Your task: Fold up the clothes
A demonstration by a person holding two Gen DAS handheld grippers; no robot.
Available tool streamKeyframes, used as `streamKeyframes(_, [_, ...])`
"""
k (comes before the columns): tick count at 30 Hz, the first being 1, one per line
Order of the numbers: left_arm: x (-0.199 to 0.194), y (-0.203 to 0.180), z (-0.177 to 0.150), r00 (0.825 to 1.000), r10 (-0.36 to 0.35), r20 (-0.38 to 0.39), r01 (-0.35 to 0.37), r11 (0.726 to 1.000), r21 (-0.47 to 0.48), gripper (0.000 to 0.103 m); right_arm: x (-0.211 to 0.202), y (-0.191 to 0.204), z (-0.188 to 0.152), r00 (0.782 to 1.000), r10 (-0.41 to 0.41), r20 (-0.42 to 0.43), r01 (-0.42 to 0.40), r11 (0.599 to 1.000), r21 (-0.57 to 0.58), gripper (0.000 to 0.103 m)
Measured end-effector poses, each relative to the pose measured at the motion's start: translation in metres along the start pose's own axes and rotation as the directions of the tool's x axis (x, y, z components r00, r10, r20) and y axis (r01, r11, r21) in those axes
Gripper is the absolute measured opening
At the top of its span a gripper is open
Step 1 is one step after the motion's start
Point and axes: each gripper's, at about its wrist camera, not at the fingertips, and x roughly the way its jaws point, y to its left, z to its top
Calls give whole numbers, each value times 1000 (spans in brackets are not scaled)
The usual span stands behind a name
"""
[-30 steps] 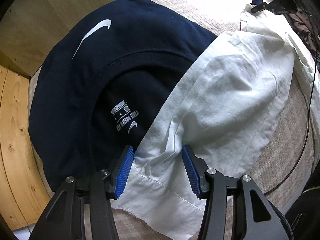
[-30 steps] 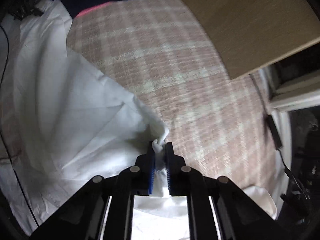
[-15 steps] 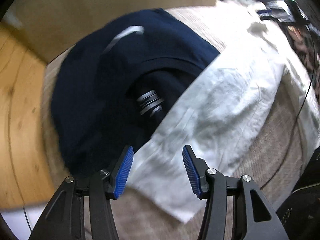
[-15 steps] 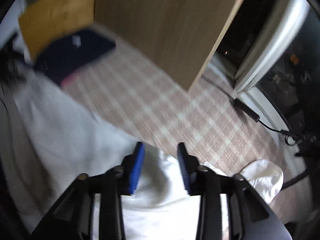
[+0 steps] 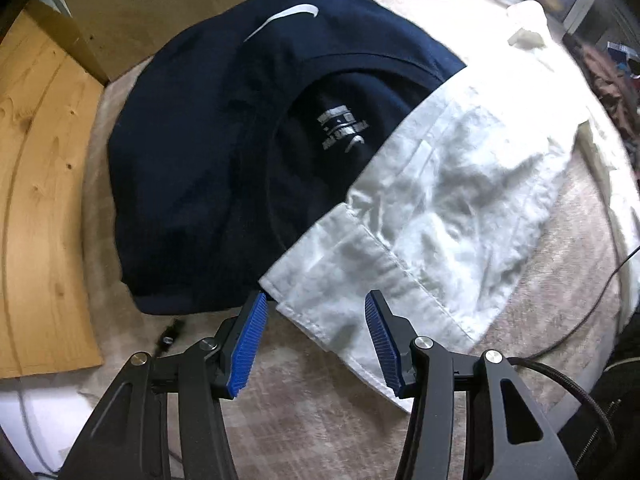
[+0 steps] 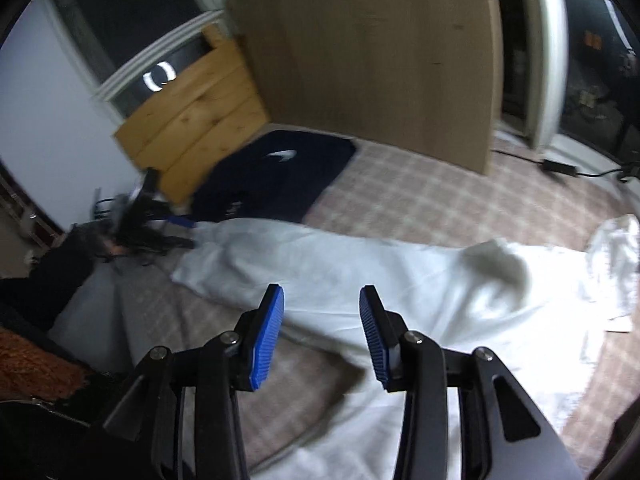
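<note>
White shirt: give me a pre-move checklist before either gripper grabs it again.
1. Left gripper free of cloth: ok, open, nothing pinched.
2. Right gripper free of cloth: ok, open, above the fabric.
3. White shirt lies flat: not ok, rumpled and wrinkled.
4. Shirt sleeve clear of the navy T-shirt: not ok, it overlaps its edge.
5. Cuff reachable: ok, just ahead of the left gripper.
6. Black cable clear of shirt: cannot tell.

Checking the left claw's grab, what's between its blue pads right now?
In the left wrist view, the white shirt's cuff edge lies between the open left claw's pads, untouched.
</note>
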Motion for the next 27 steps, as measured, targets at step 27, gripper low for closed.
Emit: streamKeyframes(27, [-4,62,-27,970,-208,127,232,948,-217,37,213,118,54,983,103,-149,-133,970,-205,39])
